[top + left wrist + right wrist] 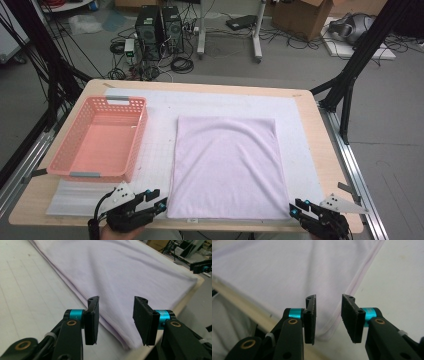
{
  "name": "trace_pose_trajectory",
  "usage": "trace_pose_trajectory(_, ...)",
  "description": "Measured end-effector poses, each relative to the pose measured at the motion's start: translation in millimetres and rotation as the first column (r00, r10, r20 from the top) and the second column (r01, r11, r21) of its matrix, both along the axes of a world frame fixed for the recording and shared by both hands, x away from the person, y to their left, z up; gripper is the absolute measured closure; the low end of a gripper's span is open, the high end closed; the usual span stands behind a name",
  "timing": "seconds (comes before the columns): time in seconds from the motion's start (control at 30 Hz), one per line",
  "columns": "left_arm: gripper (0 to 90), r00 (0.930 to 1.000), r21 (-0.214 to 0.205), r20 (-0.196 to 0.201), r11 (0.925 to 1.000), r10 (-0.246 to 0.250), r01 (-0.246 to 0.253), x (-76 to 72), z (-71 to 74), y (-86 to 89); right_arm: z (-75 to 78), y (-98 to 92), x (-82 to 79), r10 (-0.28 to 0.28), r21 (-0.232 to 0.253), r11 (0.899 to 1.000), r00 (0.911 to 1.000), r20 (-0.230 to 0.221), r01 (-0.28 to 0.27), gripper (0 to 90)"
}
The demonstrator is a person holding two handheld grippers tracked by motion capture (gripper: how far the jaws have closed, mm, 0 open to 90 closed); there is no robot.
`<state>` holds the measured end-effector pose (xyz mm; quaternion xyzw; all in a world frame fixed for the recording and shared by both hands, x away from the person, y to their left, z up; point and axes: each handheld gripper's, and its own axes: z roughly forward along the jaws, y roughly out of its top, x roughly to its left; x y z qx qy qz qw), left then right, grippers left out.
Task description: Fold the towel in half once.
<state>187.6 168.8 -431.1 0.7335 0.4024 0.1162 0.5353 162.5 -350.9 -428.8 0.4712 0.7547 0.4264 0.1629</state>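
Folded lilac cloth (227,167) lies flat on the white mat (160,125), middle of the table (320,150), its near edge running along the table's front edge. A few soft creases fan across it from the far side.

Left gripper (156,201) sits at the cloth's near left corner, low over the mat, pointing toward the cloth. In the left gripper view its jaws stand partly apart, nothing between the pads; the corner of the cloth (120,277) lies just below and ahead of the gap, not pinched. The left gripper (115,320) holds nothing.

Right gripper (298,207) sits at the near right corner, mirrored, pointing in at the cloth. In the right gripper view the jaws are also partly apart, a little narrower than the left pair. The hemmed corner of the cloth (287,272) shows under the gap; pads clear of it. The right gripper (328,320) has no hold on anything.

Pink basket (100,137) stands on the mat's left side, well left of the cloth, apart from it.

Hands grip both tools at the bottom edge of the high view.
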Motion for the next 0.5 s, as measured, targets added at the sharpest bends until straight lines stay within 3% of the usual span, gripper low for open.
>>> trace_pose_trajectory(0.13, 62.3, 0.9998, 0.013, -0.016, 0.9999, 0.007, -0.006, 26.1, -3.5, -5.0, 0.8, 5.2, 18.8, -0.018, -0.020, 1.000, 0.9993, 0.032, 0.018, 68.7)
trace_pose_trajectory(0.23, 62.5, 0.9993, 0.010, -0.037, 0.9999, 0.011, -0.010, 46.4, -6.2, -9.9, 0.7, 11.3, 34.4, -0.013, -0.035, 0.999, 0.9992, 0.037, 0.014, 68.7)
trace_pose_trajectory(0.5, 61.3, 0.9970, 0.059, -0.068, 0.9977, 0.037, -0.033, 95.7, -8.4, -25.1, -1.7, 16.4, 59.1, -0.006, -0.052, 0.999, 0.9993, 0.036, 0.008, 68.6)
